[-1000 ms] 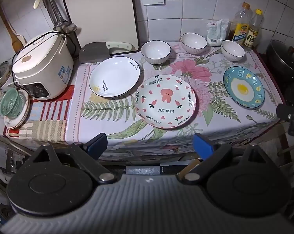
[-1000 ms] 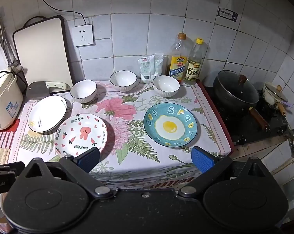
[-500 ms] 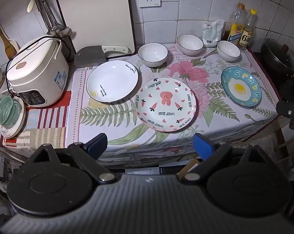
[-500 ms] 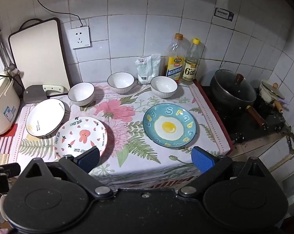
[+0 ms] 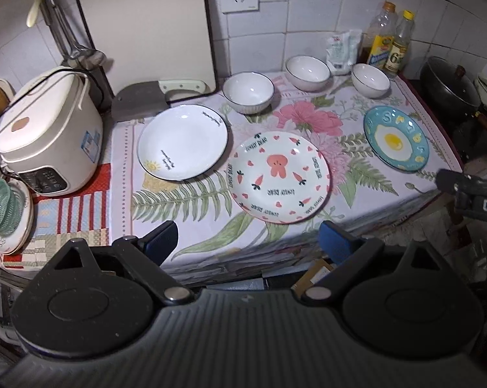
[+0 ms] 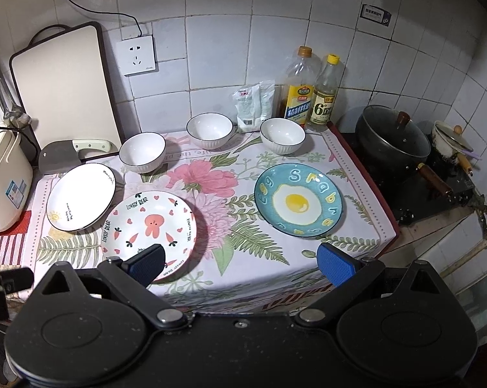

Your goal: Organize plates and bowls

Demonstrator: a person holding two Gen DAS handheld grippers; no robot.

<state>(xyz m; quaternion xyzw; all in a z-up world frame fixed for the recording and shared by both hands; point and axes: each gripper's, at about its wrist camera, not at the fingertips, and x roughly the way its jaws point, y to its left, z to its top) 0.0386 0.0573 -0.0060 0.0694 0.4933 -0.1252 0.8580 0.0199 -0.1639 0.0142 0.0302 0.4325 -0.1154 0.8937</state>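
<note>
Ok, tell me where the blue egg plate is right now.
The blue egg plate lies flat on the floral cloth's right side, near the stove edge, in front of the rightmost white bowl; the pink rabbit plate lies apart to its left.

Glossy glazed ceramic bunny plate (image 5: 277, 176) and bowls (image 6: 142, 152) lie on matt printed floral cloth (image 6: 240, 223).

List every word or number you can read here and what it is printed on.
"LOVELY BEAR": rim of the rabbit plate.
"Egg": blue fried-egg plate; its other letters are unclear.
"6°": label of the yellow-capped bottle.
White plate, oil bottle, white packet, wall sticker: print too small to read.
</note>
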